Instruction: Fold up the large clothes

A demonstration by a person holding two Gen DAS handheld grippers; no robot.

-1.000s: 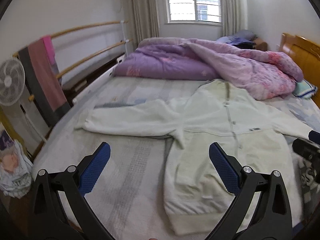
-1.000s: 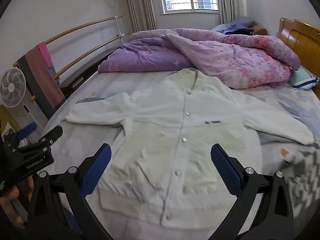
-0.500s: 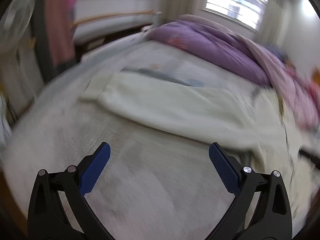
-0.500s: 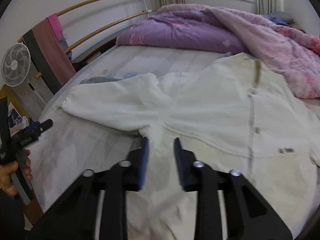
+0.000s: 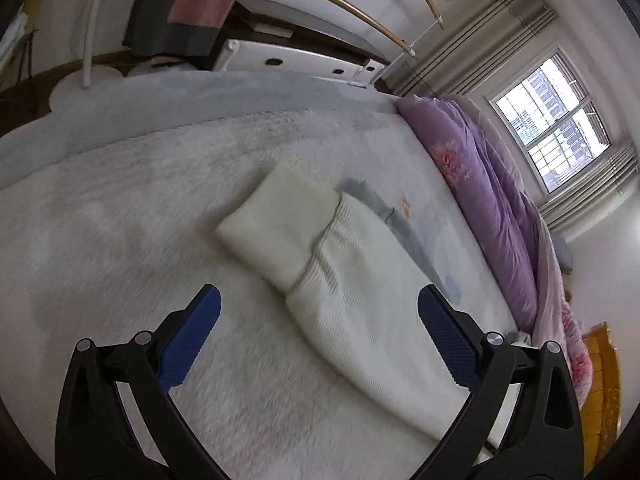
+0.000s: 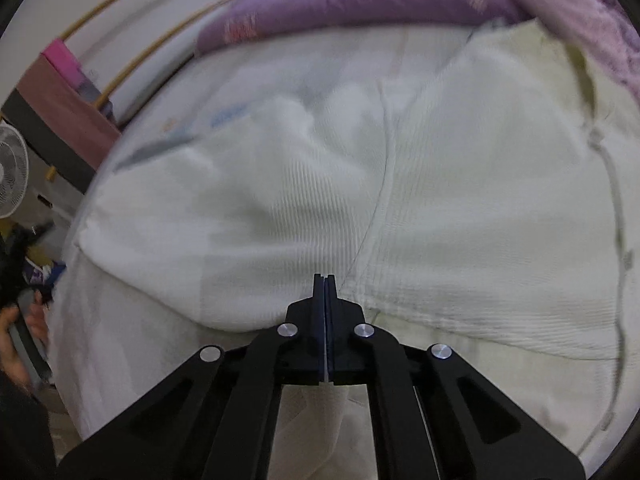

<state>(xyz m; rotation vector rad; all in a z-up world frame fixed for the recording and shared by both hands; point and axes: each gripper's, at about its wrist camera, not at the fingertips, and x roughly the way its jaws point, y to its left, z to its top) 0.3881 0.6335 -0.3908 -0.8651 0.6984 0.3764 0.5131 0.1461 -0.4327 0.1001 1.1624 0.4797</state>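
A large cream button-up jacket (image 6: 460, 208) lies spread flat on the bed. Its left sleeve (image 5: 360, 304) with a ribbed cuff (image 5: 280, 232) shows in the left wrist view. My left gripper (image 5: 320, 344) is open and hovers low over the sleeve just behind the cuff, its blue pads (image 5: 188, 340) on either side. My right gripper (image 6: 324, 280) is shut, its tips down at the jacket's underarm where sleeve meets body; I cannot tell whether fabric is pinched between them.
A purple quilt (image 5: 480, 184) is heaped at the far end of the bed (image 5: 120, 240). A rail with hanging towels (image 6: 60, 108) and a fan (image 6: 12, 176) stand beside the bed's left edge. A wooden headboard (image 5: 600, 380) is at the right.
My left gripper swung left and down to the sleeve cuff. My right gripper moved in low to the underarm and closed from wide open.
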